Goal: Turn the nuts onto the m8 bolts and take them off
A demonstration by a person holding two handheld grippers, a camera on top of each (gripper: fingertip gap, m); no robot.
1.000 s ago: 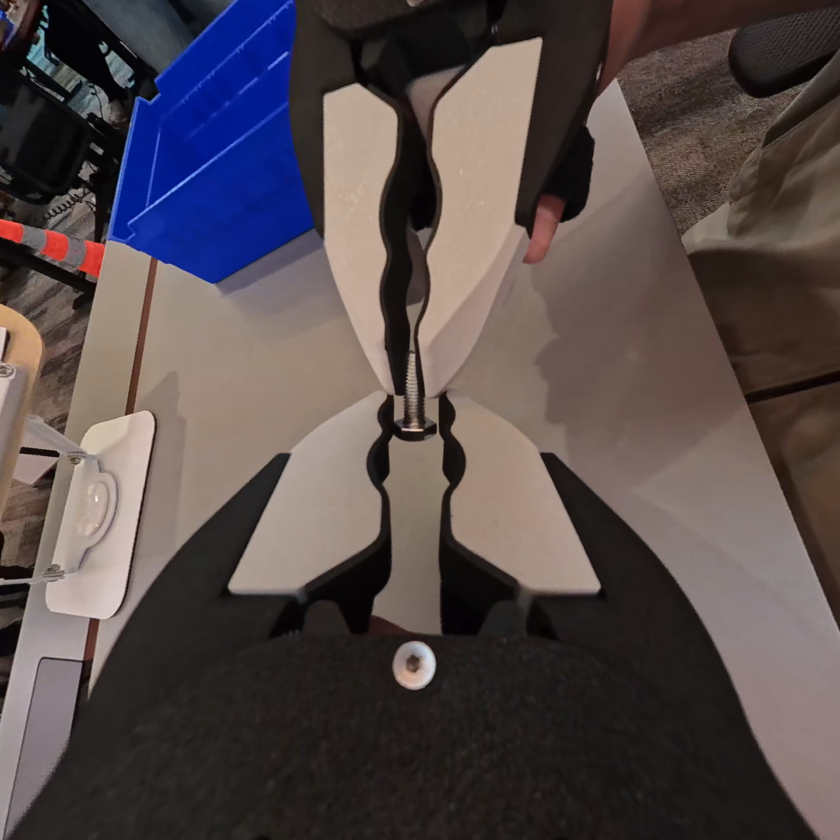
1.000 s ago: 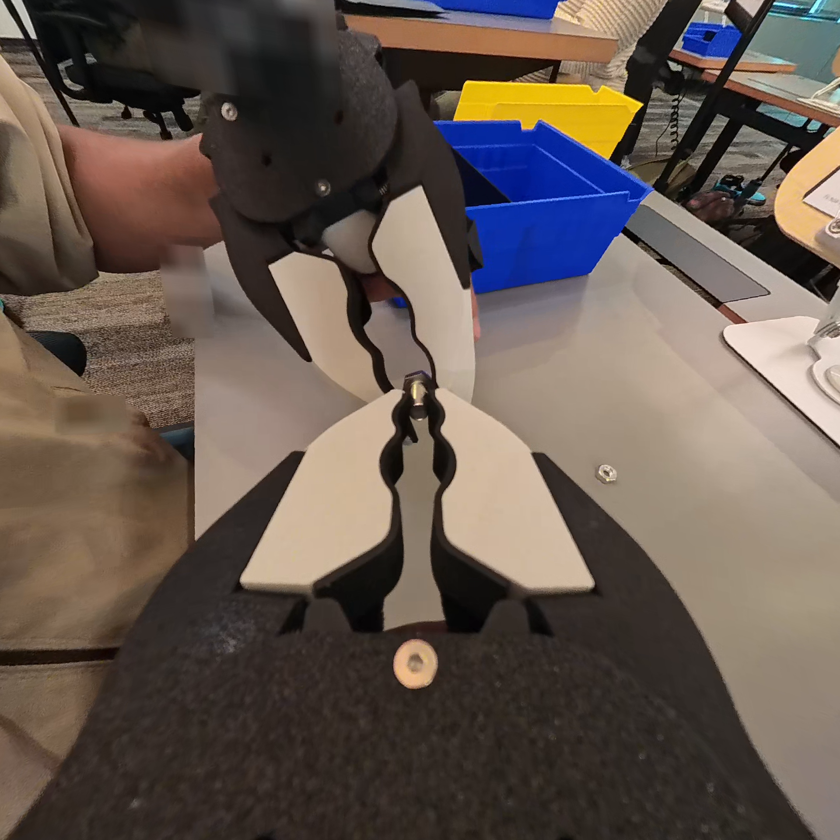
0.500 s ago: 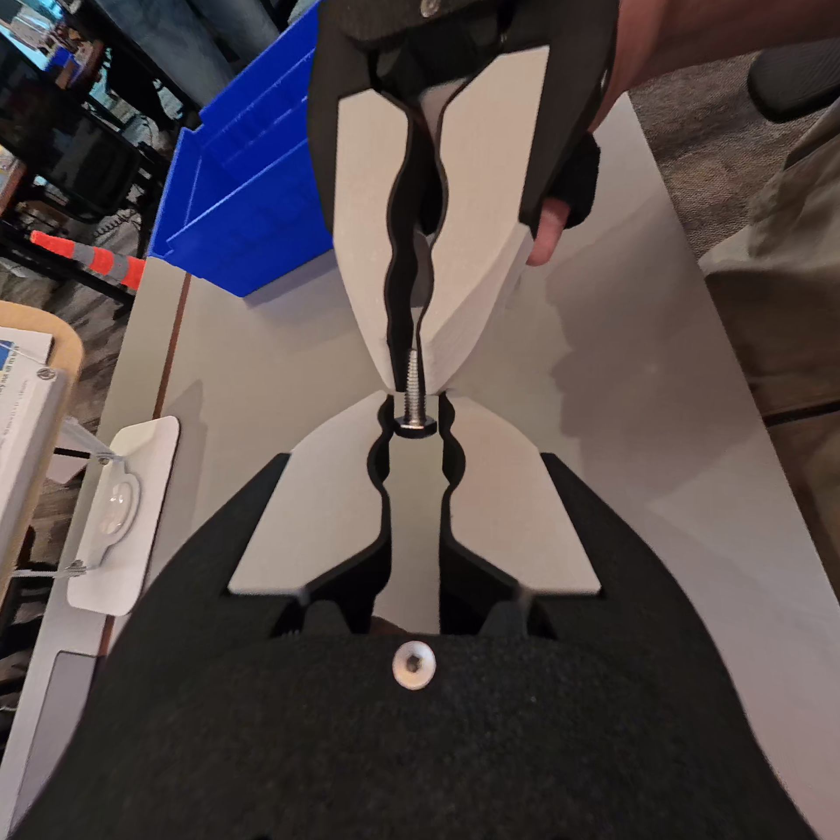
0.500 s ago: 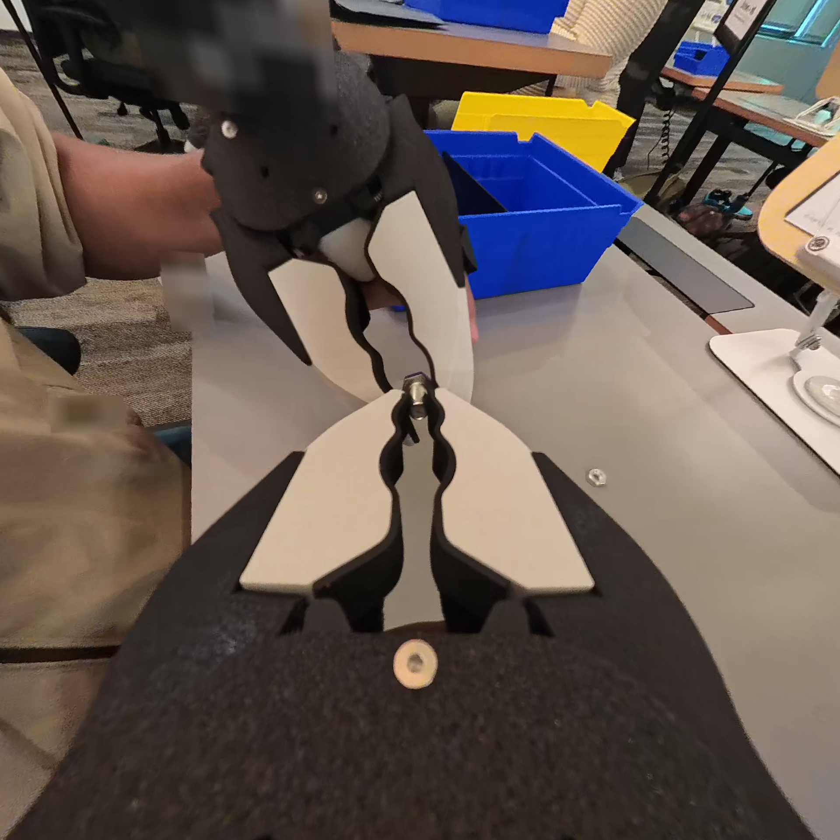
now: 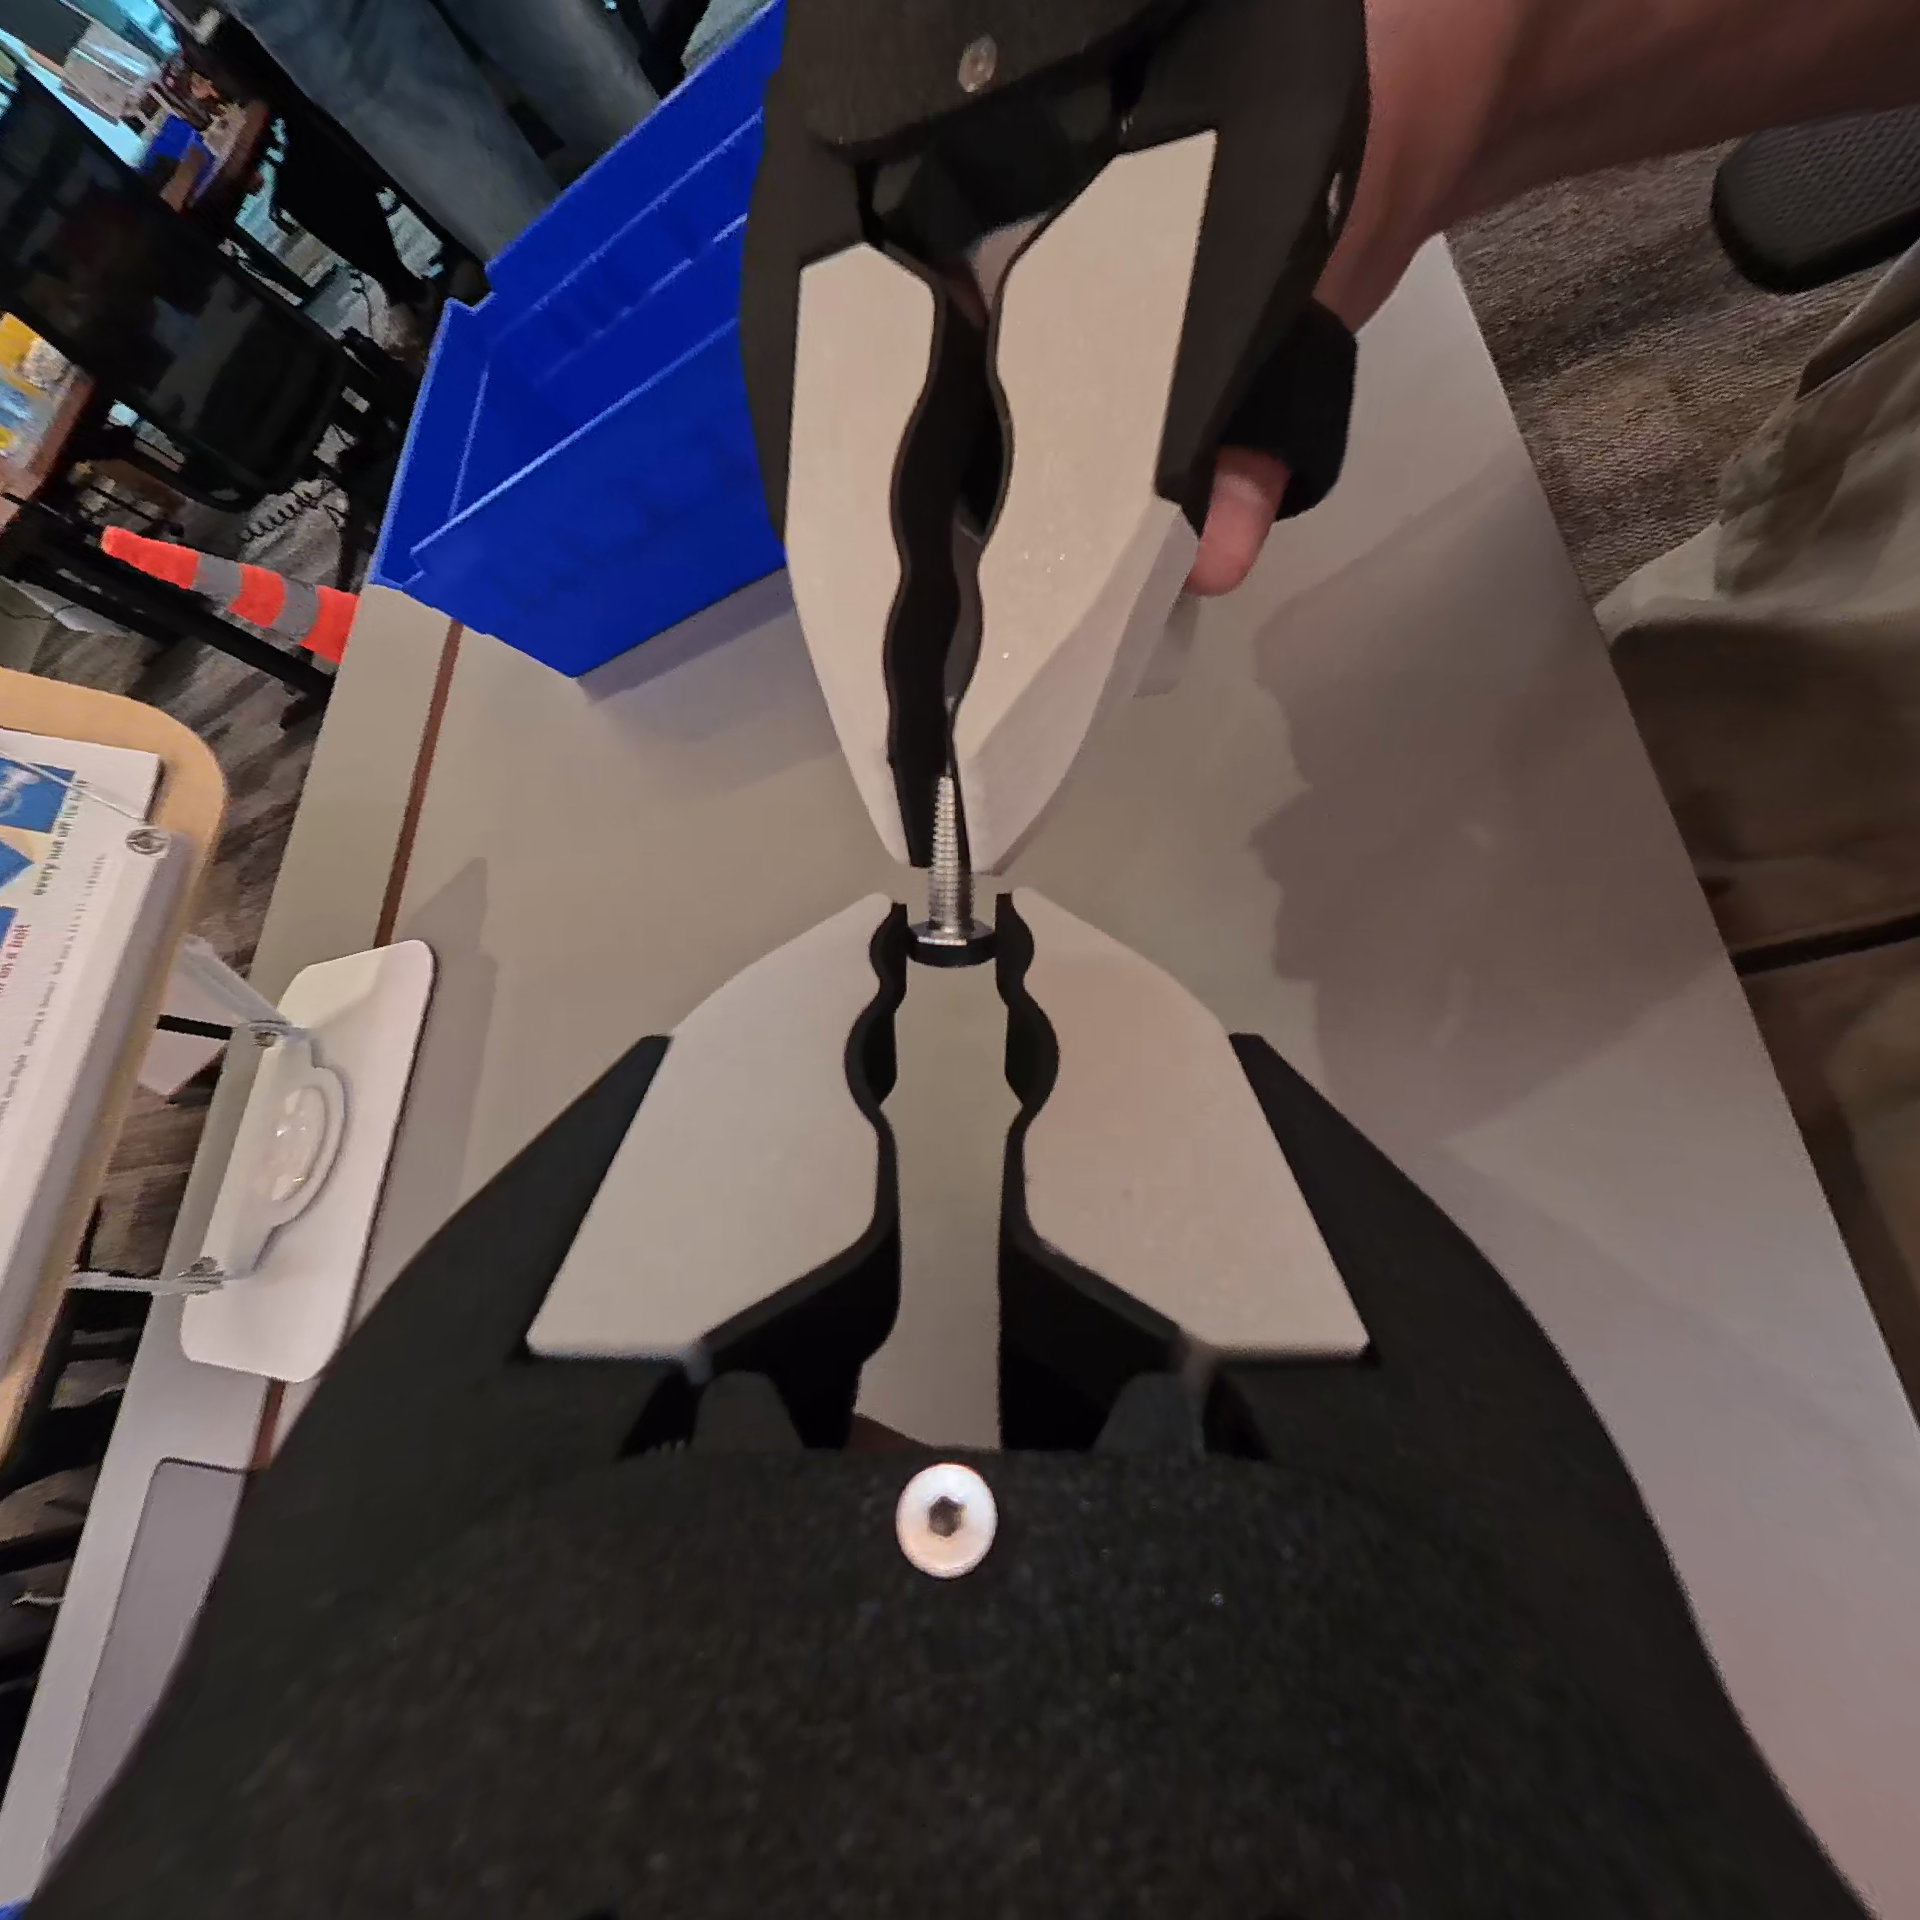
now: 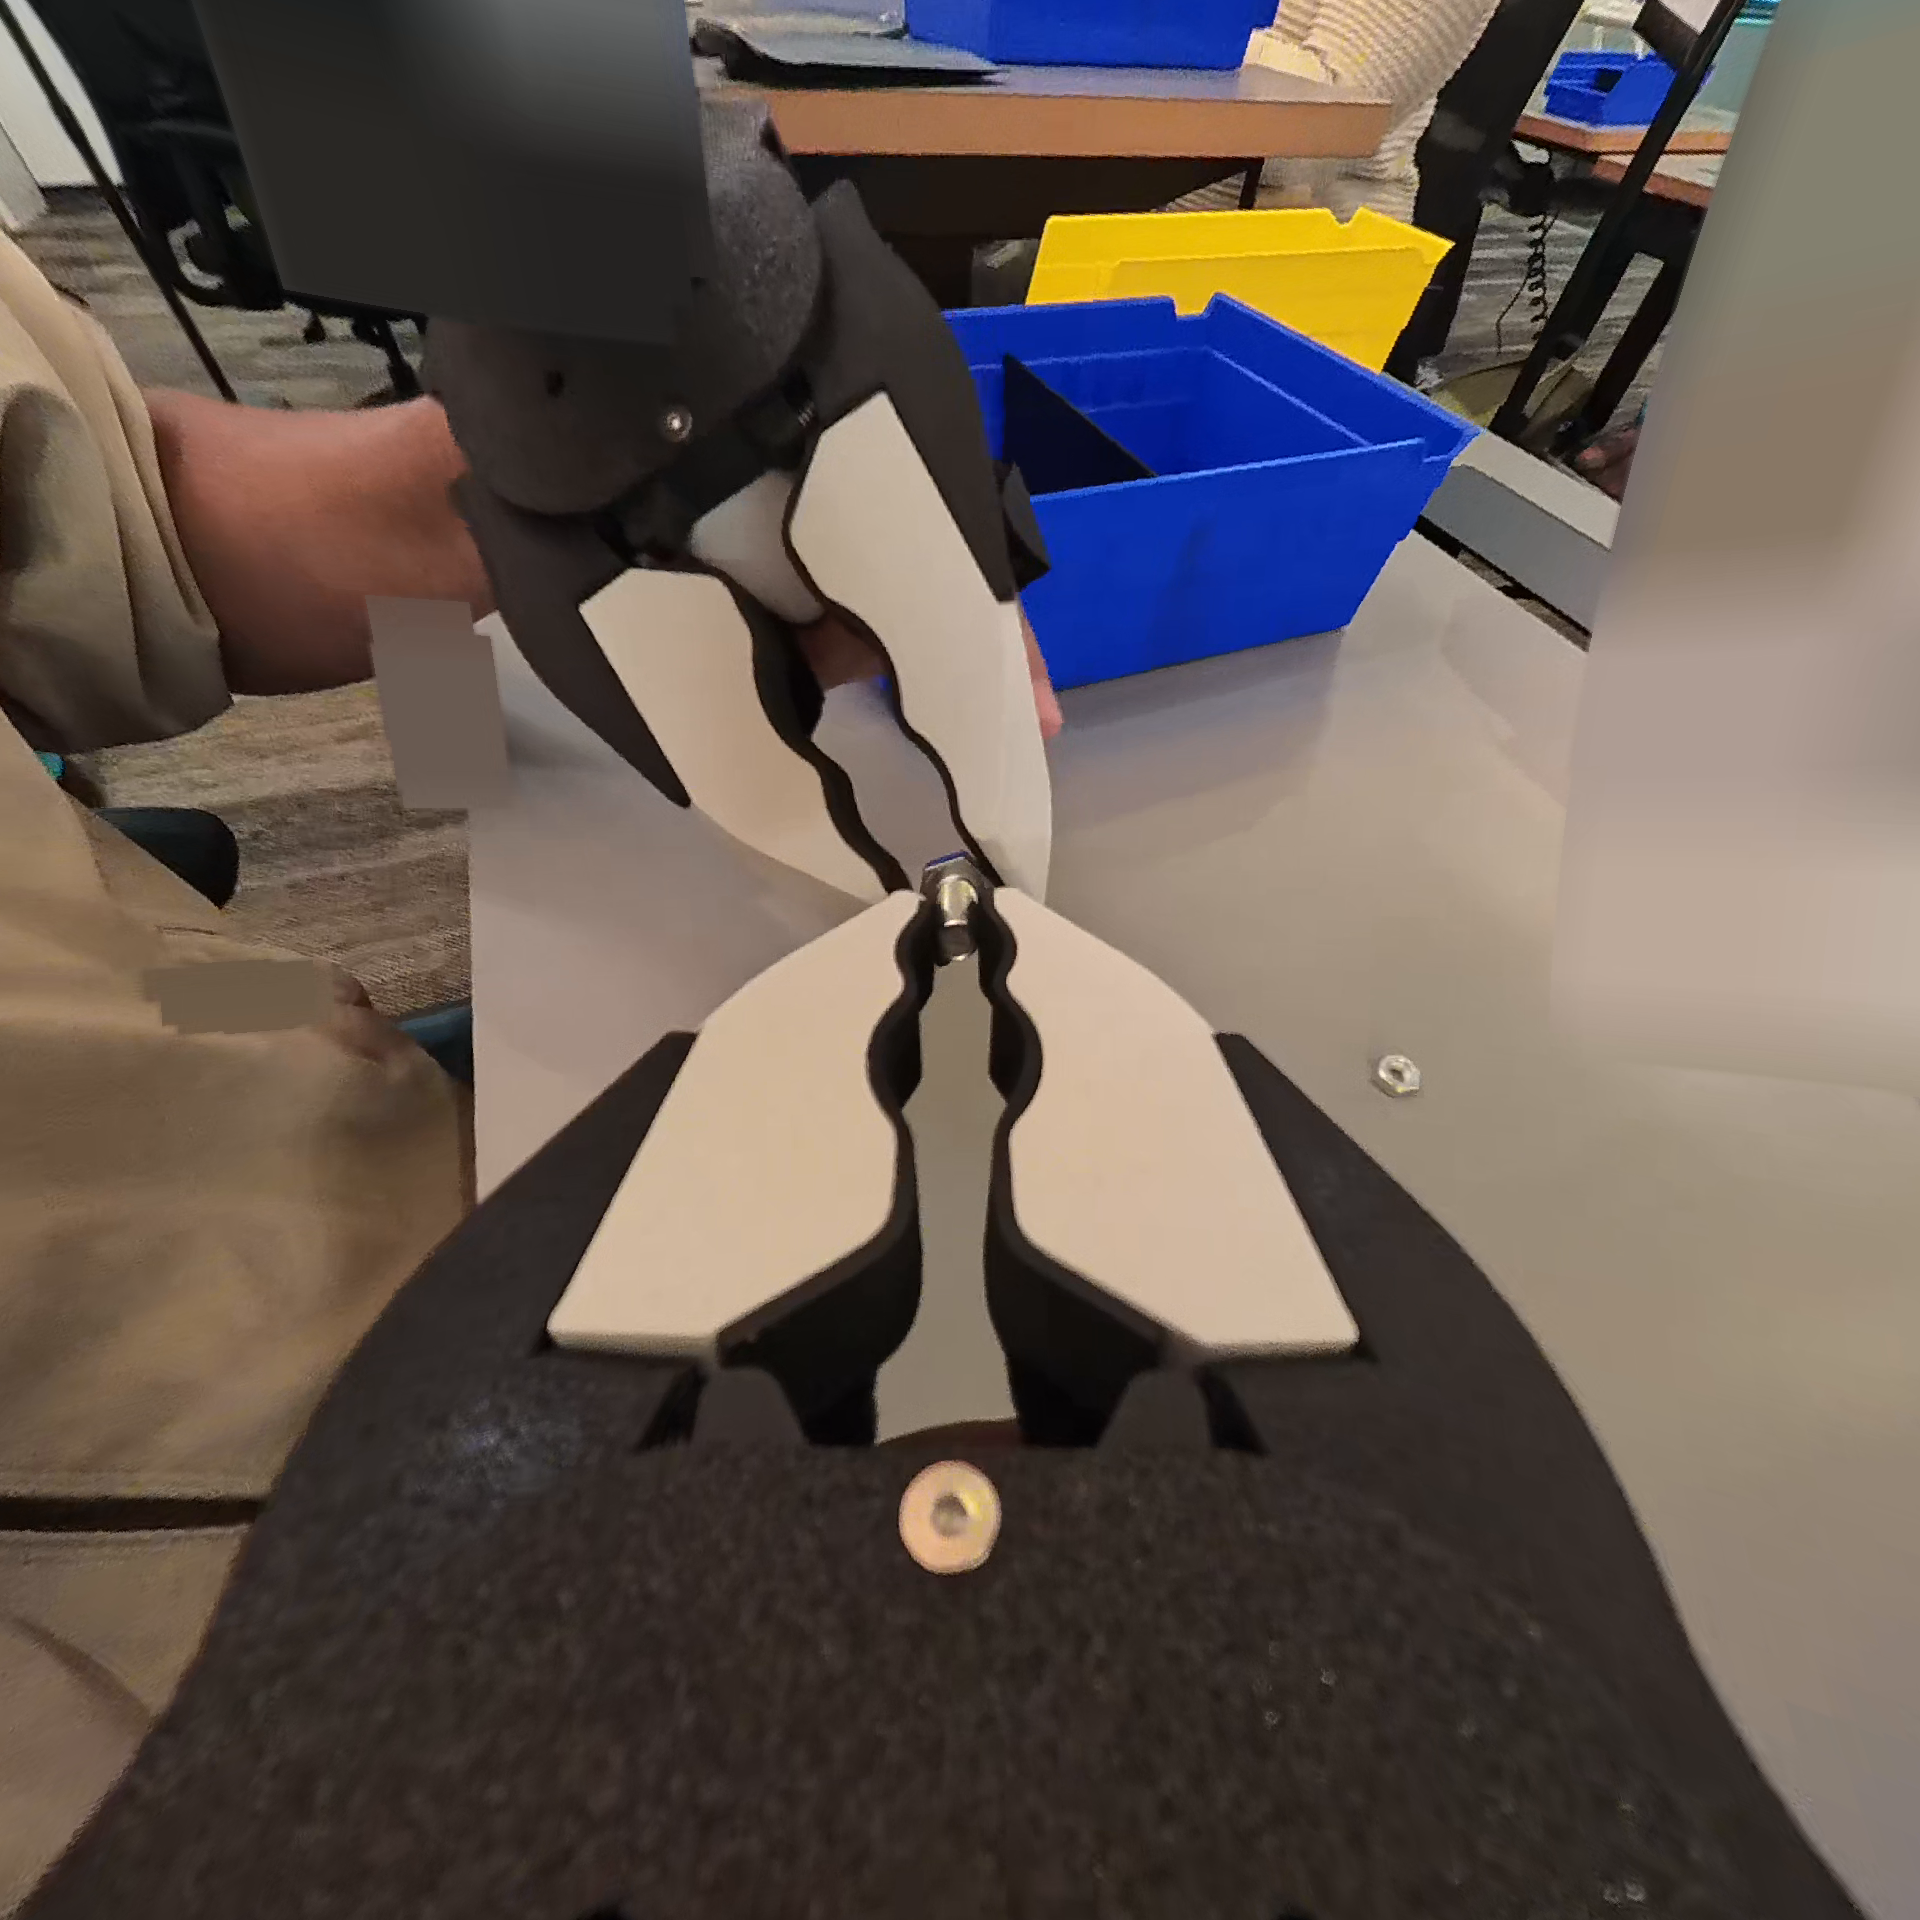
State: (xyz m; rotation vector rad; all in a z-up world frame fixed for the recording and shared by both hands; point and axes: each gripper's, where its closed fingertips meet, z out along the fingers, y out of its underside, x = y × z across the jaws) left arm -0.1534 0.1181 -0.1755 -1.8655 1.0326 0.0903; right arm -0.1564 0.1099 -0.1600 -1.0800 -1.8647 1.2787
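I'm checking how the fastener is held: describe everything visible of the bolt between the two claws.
The bolt is bright silver metal with a threaded shank. It spans the two claws in mid-air above the grey table. The left claw grips its wider end, head or nut unclear; the right claw pinches the shank.

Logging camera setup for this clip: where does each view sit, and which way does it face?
Left wrist view: on the left gripper, facing along the table to the blue bin; opposite, the right gripper and a fingertip.
Right wrist view: on the right gripper, facing the left gripper, a forearm, a loose nut.
Shared: the bolt, bin, table.
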